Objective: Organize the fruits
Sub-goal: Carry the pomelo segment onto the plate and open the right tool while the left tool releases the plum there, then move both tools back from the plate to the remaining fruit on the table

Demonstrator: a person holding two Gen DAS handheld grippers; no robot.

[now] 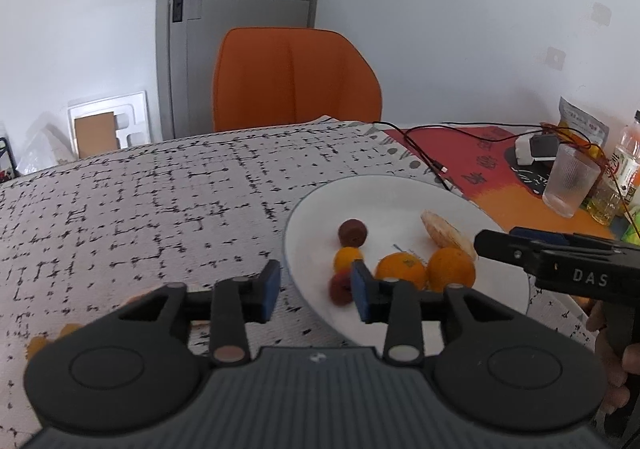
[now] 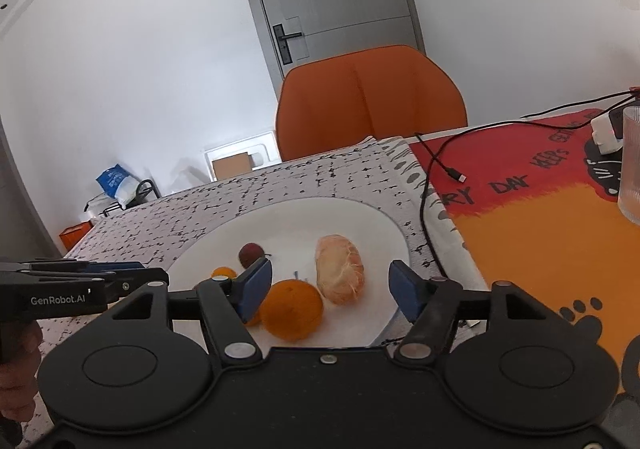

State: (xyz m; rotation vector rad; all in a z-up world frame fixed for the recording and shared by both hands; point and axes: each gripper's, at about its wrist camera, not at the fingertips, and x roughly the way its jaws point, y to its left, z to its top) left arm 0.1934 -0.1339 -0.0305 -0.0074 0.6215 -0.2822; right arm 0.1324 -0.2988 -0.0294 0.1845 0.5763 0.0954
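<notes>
Several fruits sit on a white plate [image 2: 360,217] that rests on a black-and-white patterned cloth [image 1: 160,189]. A peeled citrus [image 2: 340,273] lies toward the right of the plate in the right wrist view, its long axis running from the near rim toward the far rim with a slight lean, pale pith showing. Just beside it, toward the camera, sits an unpeeled orange [image 2: 294,309], round with no clear direction. A dark red fruit [image 2: 251,254] and a small orange fruit [image 2: 224,272] lie farther left on the plate. In the left wrist view a second unpeeled orange [image 1: 400,269] touches the first, and another reddish fruit [image 1: 340,287] lies by the near-left rim.

The right gripper [image 2: 330,287] points forward and downward over the plate's near edge, its blue pads spread wide; the orange and the peeled citrus lie in the space ahead of them, and neither pad presses on anything. The left gripper [image 1: 316,289] points downward at the plate's left rim, fingers parted with nothing pinched; the right pad stands in front of the reddish fruit. A hand [image 1: 612,361] grips the right tool's handle at the frame edge. An orange chair [image 1: 296,77] stands behind the table, a ribbed glass [image 1: 570,181] to the right.
</notes>
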